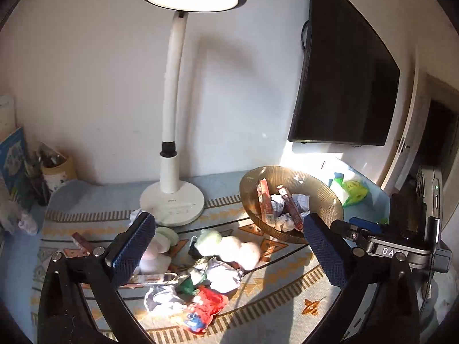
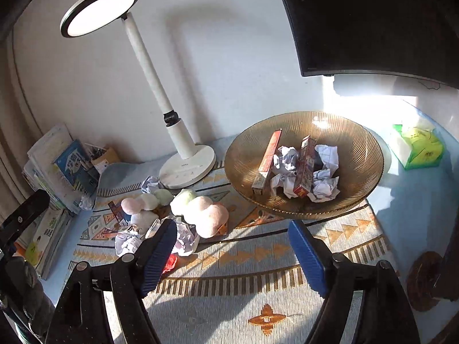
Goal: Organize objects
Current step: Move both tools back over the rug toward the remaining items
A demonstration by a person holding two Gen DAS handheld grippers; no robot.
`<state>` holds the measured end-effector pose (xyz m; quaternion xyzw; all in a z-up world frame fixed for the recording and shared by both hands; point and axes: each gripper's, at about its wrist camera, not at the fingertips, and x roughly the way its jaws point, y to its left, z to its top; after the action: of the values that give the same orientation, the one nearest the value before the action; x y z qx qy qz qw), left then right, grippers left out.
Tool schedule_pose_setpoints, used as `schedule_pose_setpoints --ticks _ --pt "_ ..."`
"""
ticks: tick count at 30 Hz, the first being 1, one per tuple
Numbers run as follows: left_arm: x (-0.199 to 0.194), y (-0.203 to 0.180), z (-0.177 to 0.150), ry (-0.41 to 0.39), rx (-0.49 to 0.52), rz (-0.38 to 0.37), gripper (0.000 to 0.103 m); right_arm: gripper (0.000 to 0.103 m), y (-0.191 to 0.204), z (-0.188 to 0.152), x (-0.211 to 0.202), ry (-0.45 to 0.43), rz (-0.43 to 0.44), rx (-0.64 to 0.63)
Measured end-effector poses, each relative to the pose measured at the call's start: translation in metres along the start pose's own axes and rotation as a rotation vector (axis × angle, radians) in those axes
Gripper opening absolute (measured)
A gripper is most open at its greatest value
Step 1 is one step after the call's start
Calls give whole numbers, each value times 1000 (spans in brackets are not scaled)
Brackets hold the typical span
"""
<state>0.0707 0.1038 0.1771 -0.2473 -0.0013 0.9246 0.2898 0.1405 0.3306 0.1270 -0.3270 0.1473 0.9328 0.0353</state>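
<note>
Left hand-held gripper (image 1: 229,255) spread wide and empty above crumpled paper (image 1: 222,275), right hand-held gripper (image 2: 232,253) open, empty, near amber bowl (image 2: 355,132) holding red cartons (image 2: 269,154)

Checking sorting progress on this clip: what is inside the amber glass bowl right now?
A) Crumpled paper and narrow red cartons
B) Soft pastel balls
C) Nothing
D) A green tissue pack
A: the amber glass bowl holds crumpled paper and two narrow red cartons, while the soft pastel balls lie on the patterned mat and the green tissue pack sits beside the bowl.
</note>
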Motion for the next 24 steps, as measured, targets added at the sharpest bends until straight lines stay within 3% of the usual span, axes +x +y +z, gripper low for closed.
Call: schedule_pose_setpoints --ticks 5,10,13,15,17,24 --pt "-33 78 -53 32 -109 203 103 82 31 -43 41 37 -80 -96" --pt "-20 148 -107 107 -204 426 102 82 37 -63 76 84 -183 -168" --pt "-11 175 -127 122 -249 490 102 83 40 -65 78 84 -179 -190" --pt "-5 185 -139 135 -277 512 102 83 40 -65 83 114 -172 -199" --pt "-2 191 -140 171 -307 468 102 83 38 -65 89 143 -165 -191" --pt "3 182 -144 200 -283 451 102 83 19 -60 98 197 -167 -88"
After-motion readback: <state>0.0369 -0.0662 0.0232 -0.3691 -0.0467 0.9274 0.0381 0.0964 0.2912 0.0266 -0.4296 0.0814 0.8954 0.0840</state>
